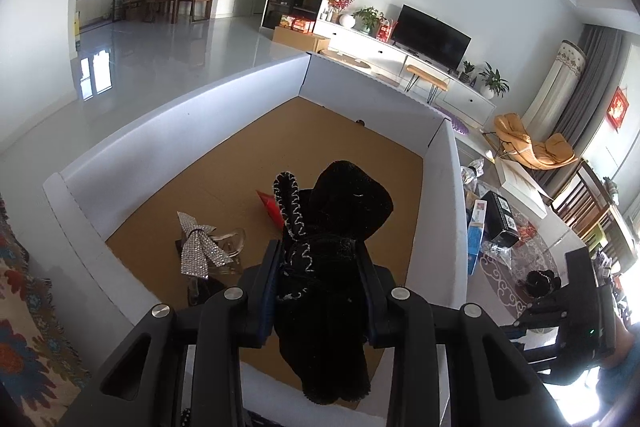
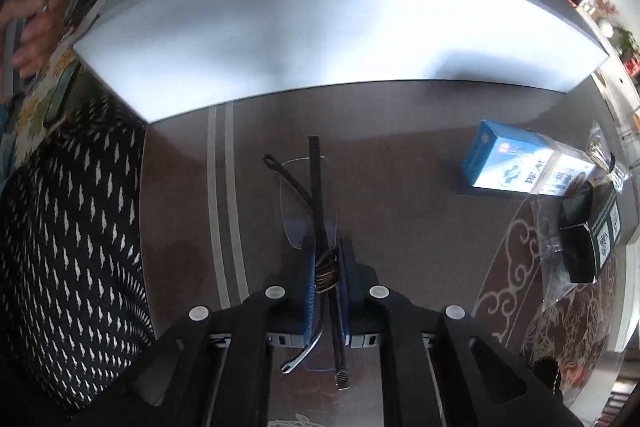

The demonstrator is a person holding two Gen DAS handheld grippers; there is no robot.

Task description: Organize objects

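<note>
Nearest to me, the left gripper was clenched on a black velvet bow, its pads pressing the fabric from both sides, a white-trimmed loop standing up from the bow's left. It hung over the open white box with the brown cardboard floor. Just beyond the fingers, on that floor, lay a rhinestone bow on a clear piece, and a small red thing showed partly behind the velvet.

The right gripper pointed steeply down at the dark glass tabletop outside the box wall. Its jaws were closed tight on a pair of rimless glasses, gripping them at the folded temples near a coiled wire wrap, the lenses hanging forward of the blue pads.

Farther right on the table stood a blue carton and a black box. At the far left a person's hand was in view.
</note>
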